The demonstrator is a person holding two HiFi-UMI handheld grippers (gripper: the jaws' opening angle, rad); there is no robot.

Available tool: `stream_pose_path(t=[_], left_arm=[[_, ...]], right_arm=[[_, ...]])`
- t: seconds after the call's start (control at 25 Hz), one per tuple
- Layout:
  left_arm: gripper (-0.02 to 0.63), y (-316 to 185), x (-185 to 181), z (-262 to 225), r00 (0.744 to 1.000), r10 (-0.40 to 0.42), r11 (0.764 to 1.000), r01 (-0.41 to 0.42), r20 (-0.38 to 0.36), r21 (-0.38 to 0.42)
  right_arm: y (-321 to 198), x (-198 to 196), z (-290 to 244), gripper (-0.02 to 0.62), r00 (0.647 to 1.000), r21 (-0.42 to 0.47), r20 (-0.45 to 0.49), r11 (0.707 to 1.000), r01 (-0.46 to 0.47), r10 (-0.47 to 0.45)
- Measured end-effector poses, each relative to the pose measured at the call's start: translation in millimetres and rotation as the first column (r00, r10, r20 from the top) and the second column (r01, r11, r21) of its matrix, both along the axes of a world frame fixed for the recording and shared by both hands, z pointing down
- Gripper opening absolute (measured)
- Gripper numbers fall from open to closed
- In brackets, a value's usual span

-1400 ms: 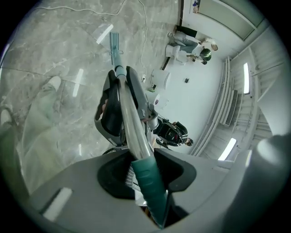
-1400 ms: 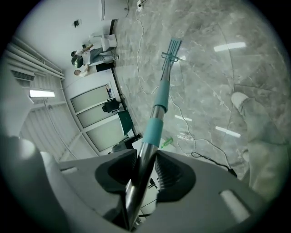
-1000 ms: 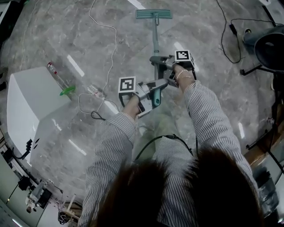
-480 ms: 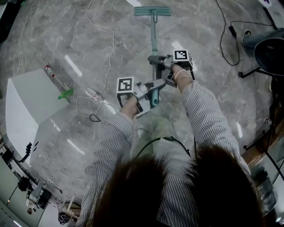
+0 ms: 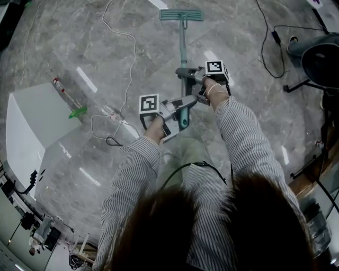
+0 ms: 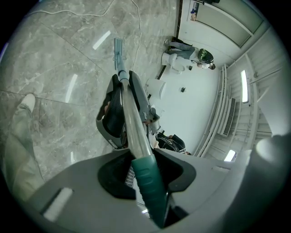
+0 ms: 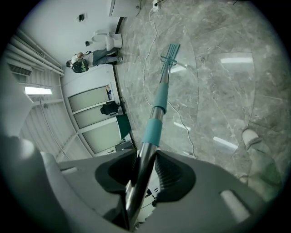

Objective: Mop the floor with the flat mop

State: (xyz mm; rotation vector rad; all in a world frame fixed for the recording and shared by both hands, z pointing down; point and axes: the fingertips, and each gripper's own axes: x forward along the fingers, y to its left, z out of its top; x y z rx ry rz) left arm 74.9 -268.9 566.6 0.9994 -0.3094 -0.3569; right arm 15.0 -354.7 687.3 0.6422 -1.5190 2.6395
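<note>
The flat mop has a teal head (image 5: pixel 181 15) lying flat on the grey marble floor, far ahead of me. Its metal pole (image 5: pixel 183 50) runs back toward me and ends in a teal grip (image 6: pixel 148 182). My left gripper (image 5: pixel 180 112) is shut on that teal grip at the pole's near end. My right gripper (image 5: pixel 186 75) is shut on the bare metal pole a little farther along, below a teal collar (image 7: pixel 154 127). In the right gripper view the mop head (image 7: pixel 169 53) shows far down the pole (image 7: pixel 144 164). The left gripper view shows the right gripper (image 6: pixel 119 116) clamped around the pole (image 6: pixel 129 120).
A white box-like unit (image 5: pixel 39 127) stands at the left with a white cable (image 5: pixel 124 47) trailing over the floor beside it. Black cables (image 5: pixel 270 37) and a dark stand (image 5: pixel 315 58) sit at the upper right. A shoe (image 7: pixel 252 136) shows on the floor.
The mop head and both grippers have shifted slightly farther from me along the floor; both grips on the pole are unchanged.
</note>
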Motion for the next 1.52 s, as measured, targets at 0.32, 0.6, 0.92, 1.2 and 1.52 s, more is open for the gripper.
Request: stream_pose_path(t=[0.32,0.6,0.92,1.2,1.52], left_arm=[[0.112,47.3,-3.9,-6.0,1.0,0.004,1.0,-0.004,0.004,-0.004],[0.114,123.9,-12.8,-8.0,1.0,0.02,1.0,-0.02,-0.012,0.001],[0.112,230.9,-22.3,-11.3,0.998,0.067,0.998,-0.067,-0.016,0.006],[0.112,354.0,-39.2,-9.2,0.995,0.092,0.996,-0.092,-0.03,-0.006],[0.101,482.3,-57.9,-22.3,0.972,0.235,0.972,-0.236,-0.008,-0.023]], right_arm=[[46.8,-2.5,-2.6,0.126,1.0,0.002,0.004,1.0,-0.004,0.004],[122.2,-11.4,-8.5,0.126,1.0,0.005,-0.004,1.0,-0.017,0.017],[227.3,-20.9,-15.1,0.126,0.999,0.003,0.009,0.999,-0.048,0.048],[349.8,-35.1,-8.4,0.126,0.997,-0.008,0.014,0.997,-0.081,0.081],[473.9,-57.9,-25.1,0.124,0.996,-0.037,0.031,0.995,-0.088,0.089]])
